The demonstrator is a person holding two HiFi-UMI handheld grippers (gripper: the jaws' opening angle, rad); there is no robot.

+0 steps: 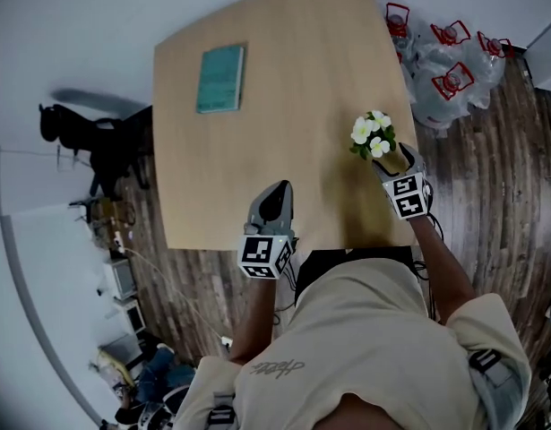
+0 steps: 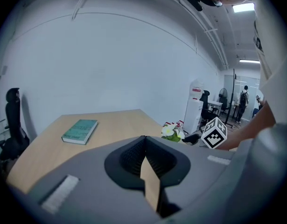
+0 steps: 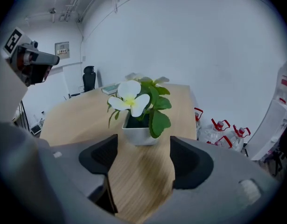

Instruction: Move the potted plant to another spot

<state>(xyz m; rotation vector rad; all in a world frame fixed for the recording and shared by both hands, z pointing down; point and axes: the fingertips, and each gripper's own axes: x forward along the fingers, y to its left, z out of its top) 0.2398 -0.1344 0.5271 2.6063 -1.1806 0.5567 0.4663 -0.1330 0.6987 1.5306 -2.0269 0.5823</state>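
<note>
A teal book [image 1: 221, 78] lies flat on the wooden table [image 1: 293, 52] well ahead of the left gripper [image 1: 273, 195], clear jugs [image 1: 450, 79] with red handles crowd the plank floor [image 1: 499, 204] ahead and right of the right gripper [image 1: 399, 161], and a black chair [image 1: 78, 128] stands far to the left gripper's left.

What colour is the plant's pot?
White; the pot shows best in the right gripper view.
</note>
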